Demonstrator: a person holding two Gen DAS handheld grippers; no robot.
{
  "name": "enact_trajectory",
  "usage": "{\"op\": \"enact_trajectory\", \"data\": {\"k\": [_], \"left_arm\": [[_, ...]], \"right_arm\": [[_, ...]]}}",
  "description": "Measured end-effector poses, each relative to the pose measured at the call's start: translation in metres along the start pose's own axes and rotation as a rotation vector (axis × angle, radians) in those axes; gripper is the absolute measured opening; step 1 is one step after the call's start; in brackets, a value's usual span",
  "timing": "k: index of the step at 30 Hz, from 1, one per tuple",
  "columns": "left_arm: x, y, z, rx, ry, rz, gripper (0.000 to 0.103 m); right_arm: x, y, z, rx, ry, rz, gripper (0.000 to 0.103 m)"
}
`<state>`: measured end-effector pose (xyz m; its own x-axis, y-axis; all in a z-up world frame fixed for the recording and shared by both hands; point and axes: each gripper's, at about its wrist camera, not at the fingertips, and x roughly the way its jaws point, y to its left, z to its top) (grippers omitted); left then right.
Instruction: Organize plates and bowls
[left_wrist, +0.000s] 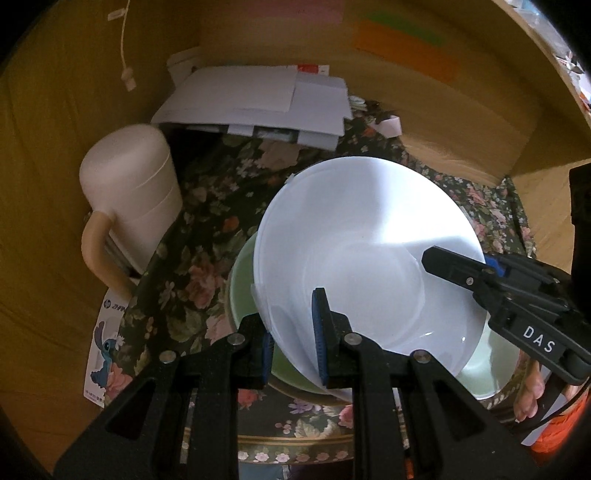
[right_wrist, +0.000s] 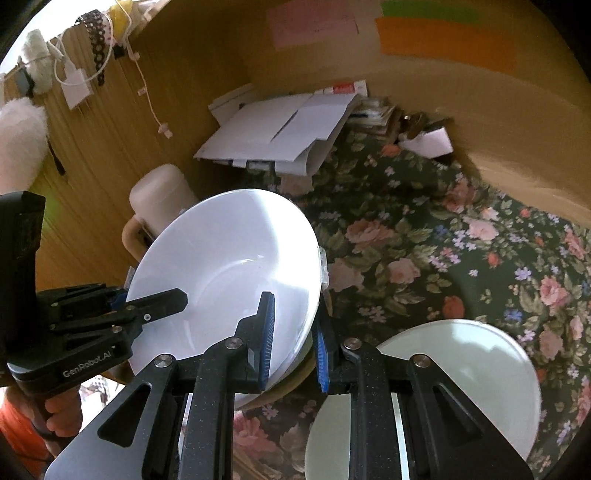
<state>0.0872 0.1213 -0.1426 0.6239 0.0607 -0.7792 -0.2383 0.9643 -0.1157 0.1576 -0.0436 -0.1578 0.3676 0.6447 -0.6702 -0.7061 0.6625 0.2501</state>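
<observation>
- The white bowl (left_wrist: 365, 258) (right_wrist: 225, 273) is tilted, and both tools grip its rim on opposite sides. It sits above the floral tablecloth (left_wrist: 207, 221) (right_wrist: 424, 236).
- The left gripper (left_wrist: 293, 334) (right_wrist: 147, 301) is clamped on the near-left rim, one blue pad inside the bowl and the other outside.
- The right gripper (right_wrist: 291, 338) (left_wrist: 458, 266) is clamped on the opposite rim in the same manner, one finger over the inner wall.
- Below the white bowl a pale green bowl (left_wrist: 251, 321) shows at the lower-left edge; whether the two touch cannot be told.
- A pale green plate (right_wrist: 465, 373) lies flat on the cloth just beside the right tool, its rim apart from the white bowl.
- To the left a cream mug (left_wrist: 133, 206) (right_wrist: 159, 199) stands near the bowl's far edge, with a strip of cloth between.
- A stack of white papers (left_wrist: 258, 103) (right_wrist: 280, 133) fills the back corner against the wooden walls (left_wrist: 44, 184).
- Bare cloth opens to the right, toward the far wall.
</observation>
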Motion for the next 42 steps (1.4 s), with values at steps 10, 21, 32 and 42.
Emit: {"op": "enact_trajectory", "data": {"k": [10,21,32,42], "left_arm": [[0.016,0.016,-0.008,-0.023,0.030,0.002,0.018],[0.020,0.015,-0.008,-0.003,0.028,0.010,0.018],[0.019,0.016,-0.008,-0.020,0.028,0.008,0.018],[0.012,0.017,-0.002,-0.040,0.023,0.016,0.019]], "right_arm": [[0.025,0.002,-0.006,0.009,0.053,0.012,0.018],[0.026,0.001,-0.007,-0.019,0.069,-0.020,0.021],[0.023,-0.001,-0.008,-0.008,0.064,-0.016,0.021],[0.015,-0.001,-0.007,-0.025,0.025,-0.017,0.023]]}}
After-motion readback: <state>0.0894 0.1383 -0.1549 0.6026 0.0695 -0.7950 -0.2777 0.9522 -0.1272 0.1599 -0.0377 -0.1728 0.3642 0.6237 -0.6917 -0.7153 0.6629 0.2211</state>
